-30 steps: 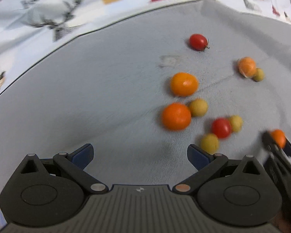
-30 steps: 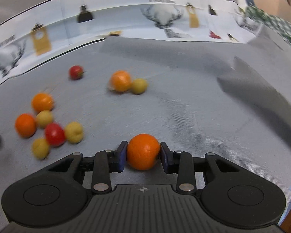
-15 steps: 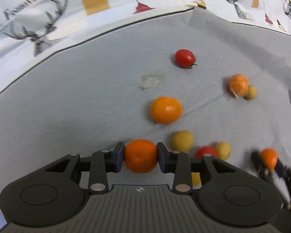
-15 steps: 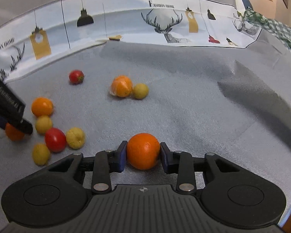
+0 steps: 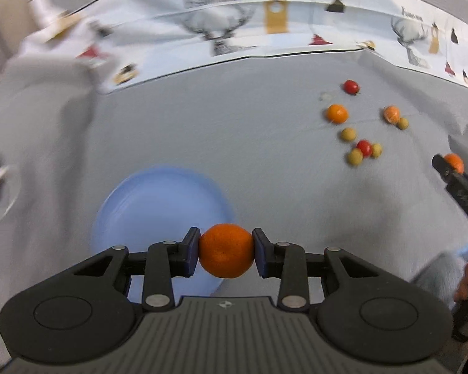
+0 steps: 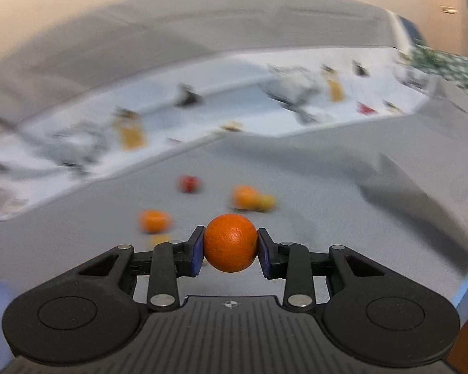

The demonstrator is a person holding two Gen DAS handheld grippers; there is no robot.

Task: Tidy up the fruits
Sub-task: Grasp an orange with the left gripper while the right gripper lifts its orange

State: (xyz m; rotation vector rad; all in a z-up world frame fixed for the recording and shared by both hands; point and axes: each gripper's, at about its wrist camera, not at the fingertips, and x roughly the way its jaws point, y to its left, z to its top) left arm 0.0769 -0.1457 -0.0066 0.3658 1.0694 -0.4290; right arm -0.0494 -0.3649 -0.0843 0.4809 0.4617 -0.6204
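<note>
Carry step: left gripper (image 5: 226,255) clamps an orange (image 5: 226,255) over the blue plate (image 5: 146,205) edge; right gripper (image 6: 230,243) clamps another orange (image 6: 230,243). Next: lower, release onto plate.

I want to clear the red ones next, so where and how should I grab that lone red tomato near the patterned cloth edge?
Grip the lone red tomato across its round middle, coming from above. It lies apart from the other fruit on the grey cloth, so both sides look free for the fingers; its stem end is too blurred to judge.
</note>
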